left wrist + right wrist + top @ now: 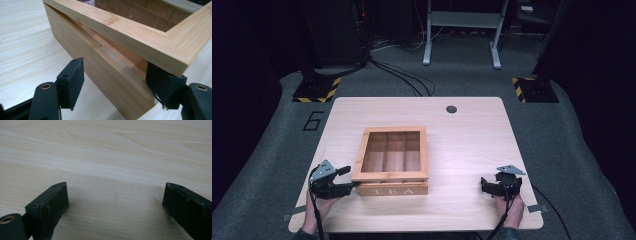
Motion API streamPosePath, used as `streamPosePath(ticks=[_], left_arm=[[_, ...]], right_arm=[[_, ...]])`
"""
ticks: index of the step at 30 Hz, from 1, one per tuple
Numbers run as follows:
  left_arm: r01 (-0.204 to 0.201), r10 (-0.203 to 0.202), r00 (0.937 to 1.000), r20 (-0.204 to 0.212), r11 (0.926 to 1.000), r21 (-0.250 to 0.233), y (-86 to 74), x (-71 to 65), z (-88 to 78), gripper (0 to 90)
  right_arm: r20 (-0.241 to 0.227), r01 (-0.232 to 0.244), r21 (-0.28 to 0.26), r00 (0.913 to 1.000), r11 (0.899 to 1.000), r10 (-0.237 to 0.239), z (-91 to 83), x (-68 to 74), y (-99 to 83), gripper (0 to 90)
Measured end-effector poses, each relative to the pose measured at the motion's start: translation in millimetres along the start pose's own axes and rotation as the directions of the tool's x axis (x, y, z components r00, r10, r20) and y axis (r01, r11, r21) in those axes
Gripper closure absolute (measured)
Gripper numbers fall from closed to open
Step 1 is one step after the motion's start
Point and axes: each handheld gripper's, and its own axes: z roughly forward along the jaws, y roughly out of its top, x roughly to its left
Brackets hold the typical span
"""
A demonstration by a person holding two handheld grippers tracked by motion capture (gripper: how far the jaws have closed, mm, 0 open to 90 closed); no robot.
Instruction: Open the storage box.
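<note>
Your left gripper point(348, 179) is sitting at the near-left corner of the tea box point(392, 162), jaws gaping wide around that corner. In the left gripper view, one pad point(165, 87) is tucking in under the overhanging corner of the lid frame point(140, 37), right up against the box edge; the other pad point(72, 80) is hanging clear of the box's side wall, with bare table point(22, 50) showing behind it. So you're not clamping anything there. The lid is sitting slightly raised off the body at this corner, with a gap showing. Your right gripper point(498, 187) is resting well off to the box's right, near the table's front edge, jaws spread wide with nothing but wood grain between them in the right gripper view.
</note>
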Motion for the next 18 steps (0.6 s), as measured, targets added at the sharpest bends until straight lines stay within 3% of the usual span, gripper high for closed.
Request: streamPosePath(ticks=[9,10,12,15,18], left_arm=[[-0.006,0.005,0.9992,0.039,0.9995,0.031,-2.8,-0.2,-10.0,19.5],[-0.041,0.039,0.9987,0.031,0.9973,0.061,-5.6,-2.0,-9.4,19.4],[-0.055,0.052,0.9981,0.032,0.9944,0.09,-13.2,-4.8,-6.2,18.3],[-0.01,0.008,0.9997,0.025,0.996,0.089,-26.1,-2.6,-7.4,17.5],[0.003,-0.001,0.9999,-0.015,0.9963,0.086,-36.4,0.9,-15.1,16.0]], right_arm=[[0.0,0.0,0.0,1.0,1.0,0.0,0.0,0.0,0.0,5.9],[0.0,0.0,0.0,1.0,1.0,0.0,0.0,0.0,0.0,5.9],[0.0,0.001,0.0,1.0,1.0,-0.001,0.1,0.0,0.0,5.9],[0.001,0.001,0.0,1.0,1.0,-0.001,0.0,-0.2,-0.1,6.0],[0.001,0.002,0.001,1.0,1.0,-0.002,-0.1,-0.1,0.0,6.0]])
